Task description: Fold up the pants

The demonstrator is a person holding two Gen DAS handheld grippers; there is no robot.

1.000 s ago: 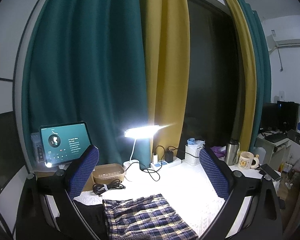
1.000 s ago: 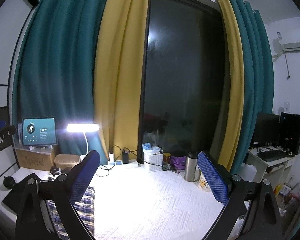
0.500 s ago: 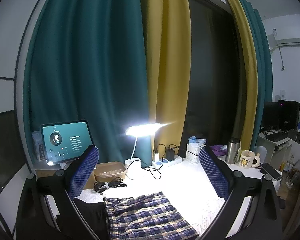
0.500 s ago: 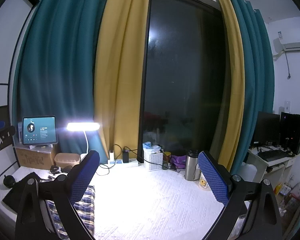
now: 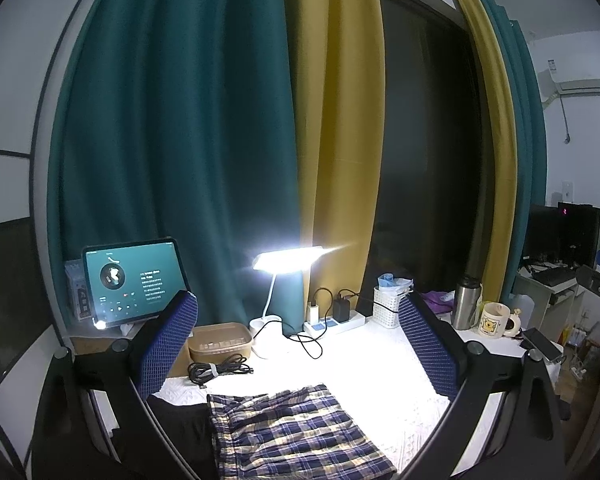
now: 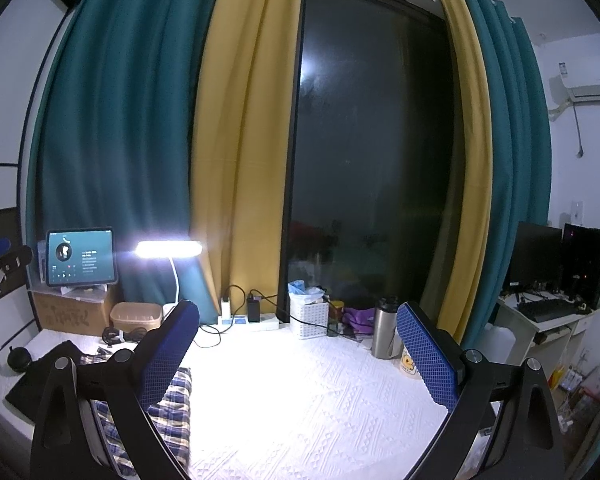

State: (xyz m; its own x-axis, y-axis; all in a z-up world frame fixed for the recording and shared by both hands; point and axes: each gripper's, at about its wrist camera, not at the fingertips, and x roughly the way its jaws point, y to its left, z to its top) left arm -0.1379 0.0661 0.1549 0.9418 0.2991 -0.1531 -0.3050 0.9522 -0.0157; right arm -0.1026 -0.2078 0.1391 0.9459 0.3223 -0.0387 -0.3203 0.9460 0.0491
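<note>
plaid pants (image 5: pixel 296 432) cut off by bottom edge, both jaws spread wide, grasping nothing

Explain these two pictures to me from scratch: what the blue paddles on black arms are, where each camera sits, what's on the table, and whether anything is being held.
There is no robot here. A person carries a two-finger gripper in each hand, and a fisheye camera on each looks forward along its fingers. The blue paddles are those fingers' pads. One picture comes from the left gripper, the other from the right gripper. Both stand wide open and hold nothing.

On the white textured tablecloth lie the plaid pants, with a black garment beside them. Behind are a lit desk lamp, a tablet, a power strip, a white basket, a steel flask and a mug.
</note>
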